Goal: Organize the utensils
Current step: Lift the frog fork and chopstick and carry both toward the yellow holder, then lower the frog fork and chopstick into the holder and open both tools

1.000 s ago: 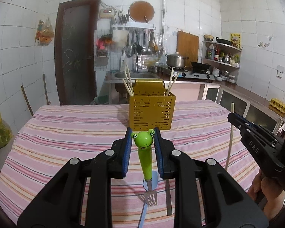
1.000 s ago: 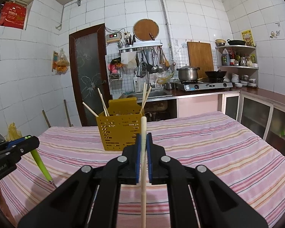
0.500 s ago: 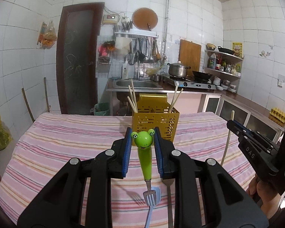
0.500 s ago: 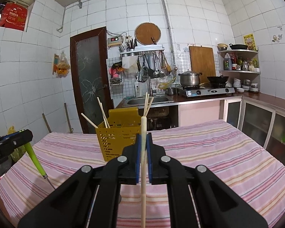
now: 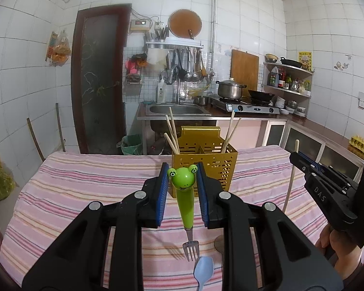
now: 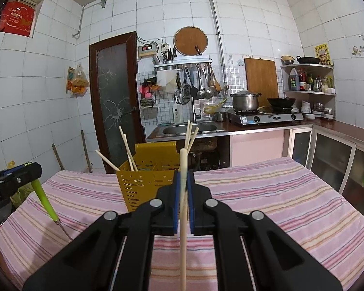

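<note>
My left gripper [image 5: 182,181] is shut on a green frog-handled fork [image 5: 185,198], held upright with its tines hanging down above the striped tablecloth. A yellow perforated utensil holder [image 5: 203,167] with several chopsticks stands just beyond it. My right gripper [image 6: 184,189] is shut on a single wooden chopstick [image 6: 183,230], held upright, in front of the holder [image 6: 145,184]. The right gripper also shows at the right of the left wrist view [image 5: 327,189], the left gripper at the left of the right wrist view [image 6: 12,177].
A blue plastic spoon [image 5: 203,272] and a metal utensil [image 5: 219,245] lie on the tablecloth [image 5: 85,181] under the left gripper. The table's far edge faces a sink counter [image 6: 189,128] and stove [image 6: 267,116]; cabinets stand at the right.
Both grippers have lifted with their utensils, so the table and holder sit lower in view. The holds are unchanged.
</note>
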`<state>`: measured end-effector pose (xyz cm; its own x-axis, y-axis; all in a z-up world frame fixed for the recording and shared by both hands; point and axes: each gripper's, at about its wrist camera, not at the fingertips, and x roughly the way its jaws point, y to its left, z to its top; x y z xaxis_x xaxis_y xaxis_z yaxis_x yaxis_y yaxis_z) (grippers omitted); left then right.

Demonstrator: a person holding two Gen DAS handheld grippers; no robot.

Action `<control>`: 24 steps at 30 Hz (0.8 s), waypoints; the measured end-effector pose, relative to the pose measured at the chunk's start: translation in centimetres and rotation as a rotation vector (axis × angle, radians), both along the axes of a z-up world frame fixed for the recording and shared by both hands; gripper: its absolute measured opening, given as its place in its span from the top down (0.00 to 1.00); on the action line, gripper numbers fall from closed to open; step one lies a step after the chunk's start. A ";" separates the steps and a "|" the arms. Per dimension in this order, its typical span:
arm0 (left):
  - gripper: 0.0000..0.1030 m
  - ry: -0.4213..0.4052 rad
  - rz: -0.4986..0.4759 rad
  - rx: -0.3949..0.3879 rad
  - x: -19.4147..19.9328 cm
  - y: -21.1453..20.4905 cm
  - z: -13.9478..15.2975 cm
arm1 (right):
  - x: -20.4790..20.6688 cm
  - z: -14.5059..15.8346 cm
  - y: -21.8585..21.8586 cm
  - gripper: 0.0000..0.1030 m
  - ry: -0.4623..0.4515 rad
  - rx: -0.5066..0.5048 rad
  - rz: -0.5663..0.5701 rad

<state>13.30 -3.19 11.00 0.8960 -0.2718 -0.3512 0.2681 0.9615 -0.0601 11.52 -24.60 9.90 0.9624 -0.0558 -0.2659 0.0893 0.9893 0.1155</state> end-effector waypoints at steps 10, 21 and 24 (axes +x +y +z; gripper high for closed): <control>0.79 -0.045 -0.002 -0.013 3.2 -0.7 2.6 | 2.8 3.2 -0.2 0.94 -0.048 -0.028 -0.029; 0.79 -0.179 0.004 -0.034 10.0 -3.4 10.0 | 9.3 11.6 -0.3 0.94 -0.199 -0.038 -0.032; 0.79 -0.195 0.014 -0.028 12.7 -4.5 10.4 | 12.0 12.7 -0.4 0.94 -0.223 -0.031 -0.027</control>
<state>25.97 -7.65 21.41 0.9501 -0.2659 -0.1632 0.2638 0.9639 -0.0351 23.52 -24.97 22.63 0.9951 -0.0877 -0.0449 0.0919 0.9903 0.1044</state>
